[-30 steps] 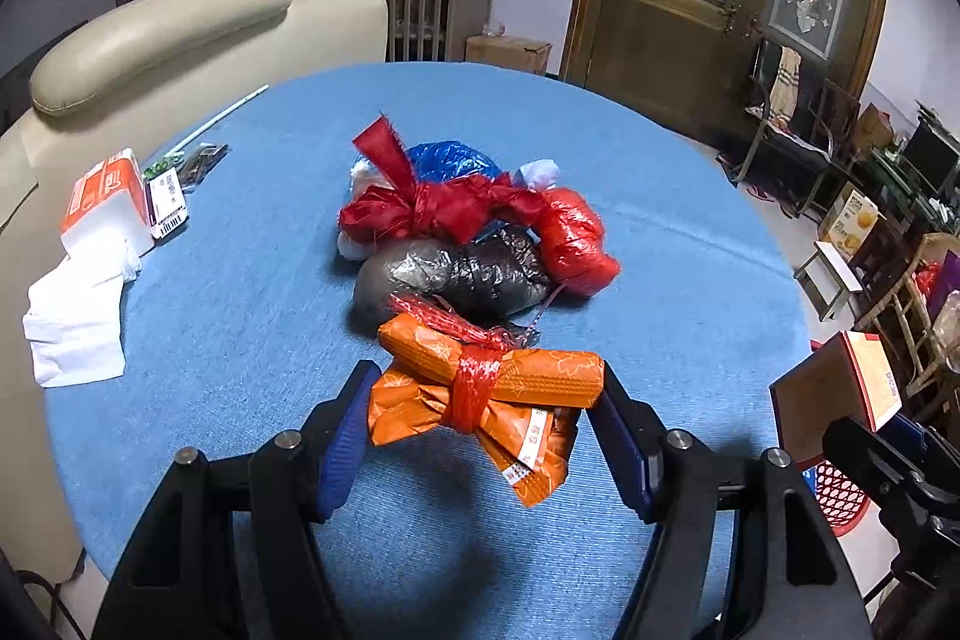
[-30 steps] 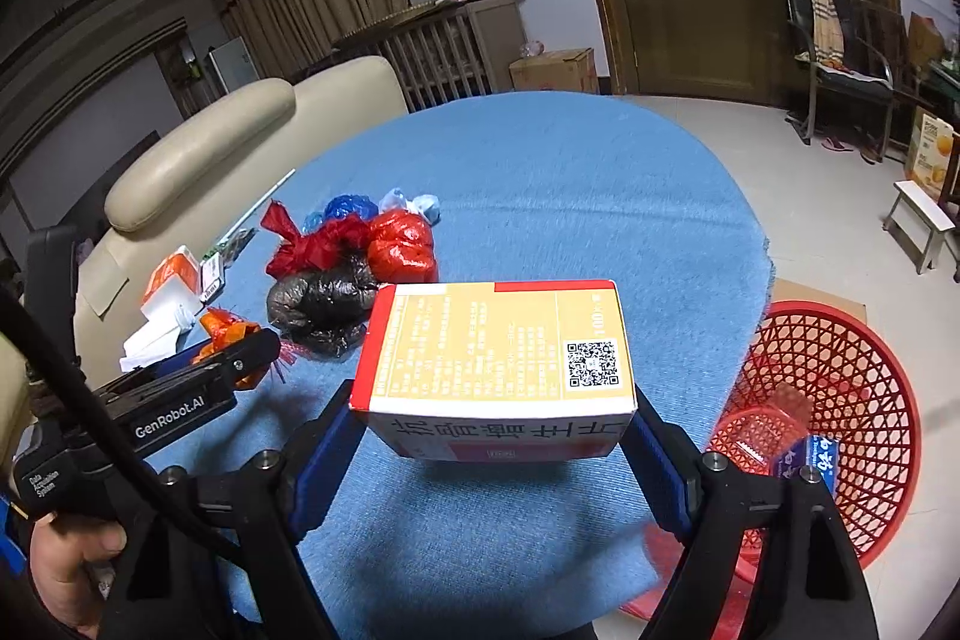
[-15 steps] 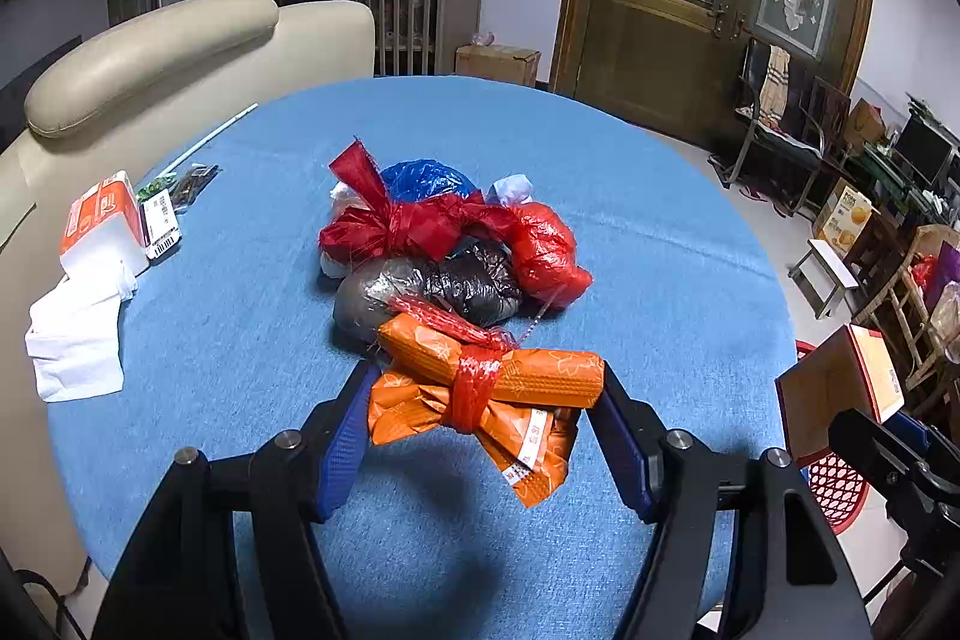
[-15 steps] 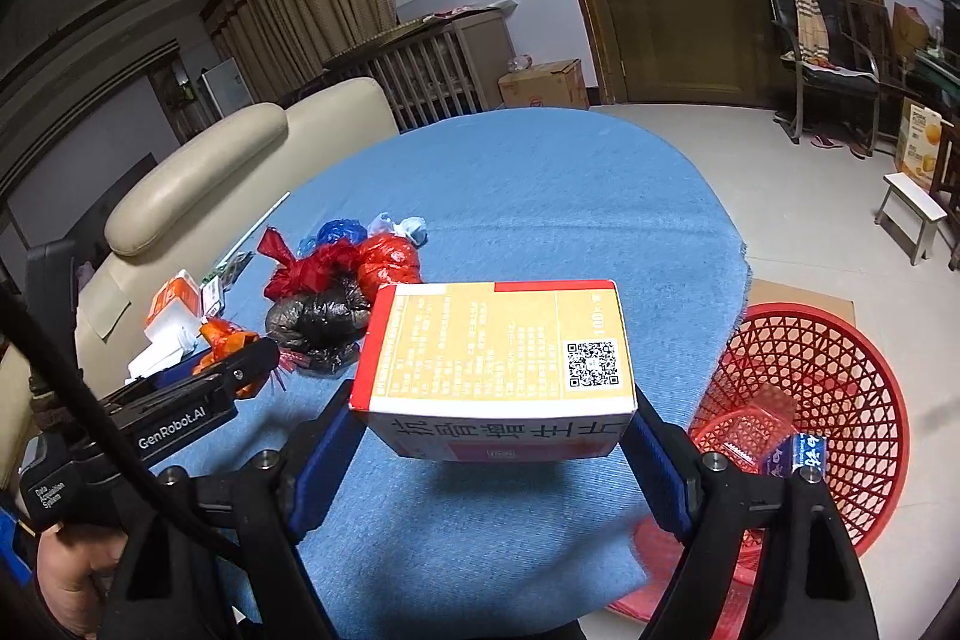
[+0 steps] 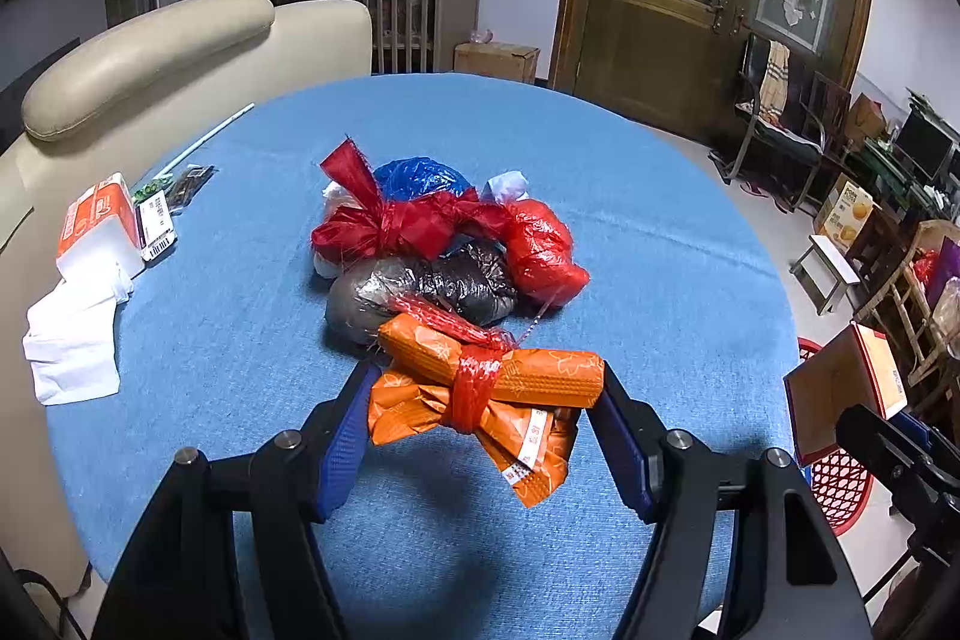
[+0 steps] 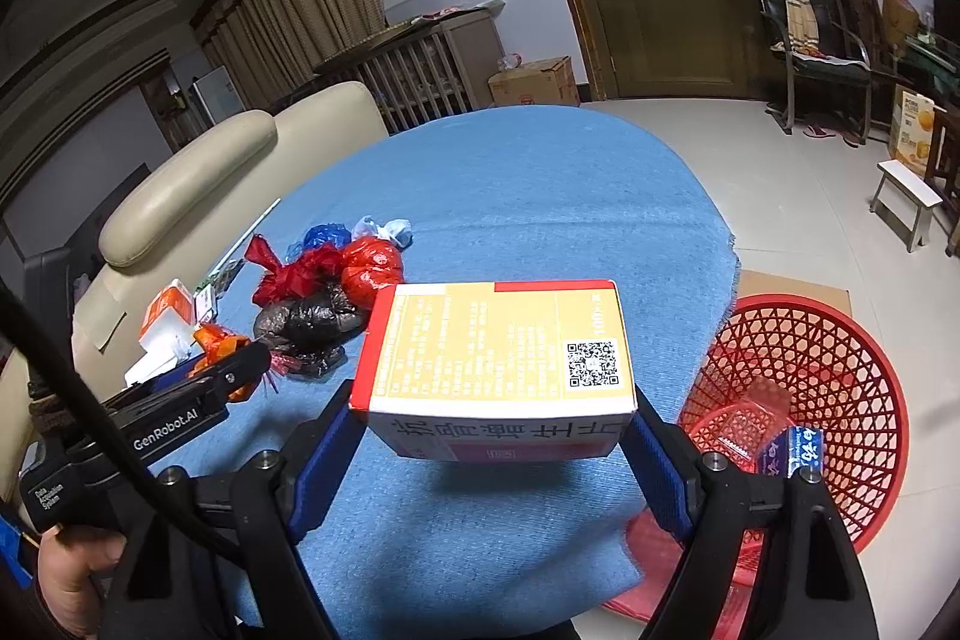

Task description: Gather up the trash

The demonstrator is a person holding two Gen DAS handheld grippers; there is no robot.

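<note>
Holding both loads clear of the tabletop (image 5: 630,196); left hand-held gripper (image 5: 483,421) clamps the orange wrapper bundle (image 5: 492,388); right hand-held gripper (image 6: 495,439) squeezes the medicine box (image 6: 498,364), presumably basket-bound (image 6: 840,340).

My left gripper (image 5: 486,418): black frame, blue ribbed pads; in it an orange wrapper bundle (image 5: 489,388) with a faint flower print, tied in red. My right gripper (image 6: 492,436): the same black and blue; in it a yellow-and-red box (image 6: 498,358) with a black QR code. Tablecloth (image 5: 630,232): plain blue. On the tablecloth: red bags (image 5: 444,226), a blue bag (image 5: 420,178), a black bag (image 5: 420,286). Beside the tablecloth: a red lattice basket (image 6: 834,376).
</note>
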